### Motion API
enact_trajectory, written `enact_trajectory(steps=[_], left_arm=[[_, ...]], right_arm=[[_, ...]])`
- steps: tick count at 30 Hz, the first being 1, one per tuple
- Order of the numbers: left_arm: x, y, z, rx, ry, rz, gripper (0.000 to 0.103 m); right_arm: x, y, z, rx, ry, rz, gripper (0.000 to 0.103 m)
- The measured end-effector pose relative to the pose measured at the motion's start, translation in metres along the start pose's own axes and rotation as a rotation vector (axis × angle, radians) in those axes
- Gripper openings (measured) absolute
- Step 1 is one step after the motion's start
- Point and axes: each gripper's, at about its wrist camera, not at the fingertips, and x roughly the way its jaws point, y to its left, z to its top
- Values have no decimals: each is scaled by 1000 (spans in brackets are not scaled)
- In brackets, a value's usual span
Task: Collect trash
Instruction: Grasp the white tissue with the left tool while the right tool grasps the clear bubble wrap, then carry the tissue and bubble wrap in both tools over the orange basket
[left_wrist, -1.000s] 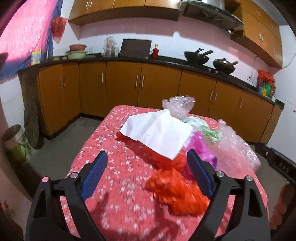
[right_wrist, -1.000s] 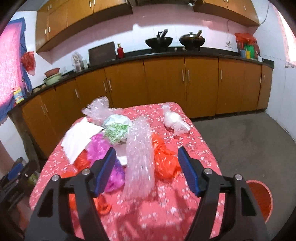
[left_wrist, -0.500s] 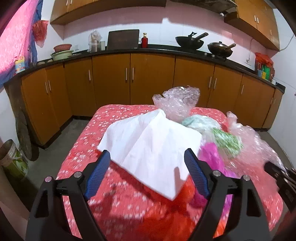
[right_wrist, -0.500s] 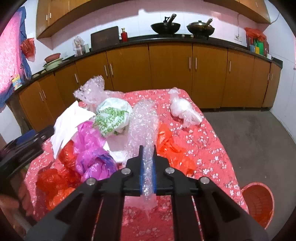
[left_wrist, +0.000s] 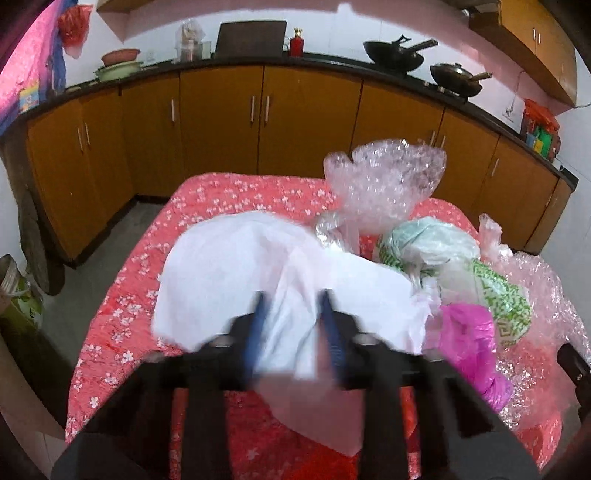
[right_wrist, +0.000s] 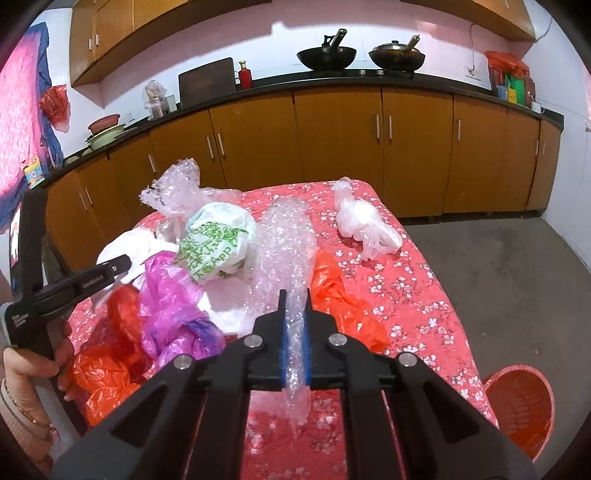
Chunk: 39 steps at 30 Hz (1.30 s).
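Looking along the left gripper (left_wrist: 291, 321), its two blue fingers (left_wrist: 255, 332) are blurred and drawn close together, with a fold of the white paper sheet (left_wrist: 236, 273) bunched between them; the jaws are clenched on that sheet. The sheet spreads to the left and far side of the fingers over the red flowered tablecloth (left_wrist: 207, 199). Just right of it lie a green-printed white bag (left_wrist: 480, 280) and a magenta plastic bag (left_wrist: 465, 336), touching one another. A crumpled clear bubble-wrap bag (left_wrist: 388, 181) stands at the far side of the pile. More bubble wrap (left_wrist: 535, 295) lies at the far right edge.

From the right wrist view, the right gripper (right_wrist: 294, 325) has its jaws nearly together, pinching a long strip of bubble wrap (right_wrist: 284, 251) whose near end hangs down past the fingers. An orange plastic bag (right_wrist: 336, 291) lies just right of the strip on the table (right_wrist: 424, 295). A knotted clear bag (right_wrist: 362, 225) sits well apart at the far right. Left of the strip are the printed bag (right_wrist: 214, 243) and the magenta bag (right_wrist: 170, 306), with red-orange bags (right_wrist: 99, 369) at the near left. The left gripper (right_wrist: 122, 264) reaches in from the left, its tips at the white sheet (right_wrist: 129, 245). An orange basket (right_wrist: 521, 402) stands on the floor near the table's right corner.
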Motion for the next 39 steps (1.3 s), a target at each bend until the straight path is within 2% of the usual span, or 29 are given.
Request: enact_trajectory(steps=[1, 4, 11, 19, 31, 39], left_arm=[[0, 1, 0, -2, 3, -4, 9], [-9, 5, 1, -2, -24, -8, 4], [-30, 10, 7, 15, -101, 19, 2], [-52, 7, 18, 35, -156, 3, 2], [-99, -15, 26, 97, -230, -92, 2], [-118, -49, 31, 149, -258, -150, 2]], right_arm=[[0, 0, 0, 0, -2, 1, 8], [-1, 2, 1, 0, -9, 3, 8], [-6, 4, 5, -12, -44, -5, 8], [-24, 7, 13, -15, -93, 9, 7], [-63, -5, 22, 2, -173, 26, 7], [-90, -36, 26, 30, -228, -4, 7]])
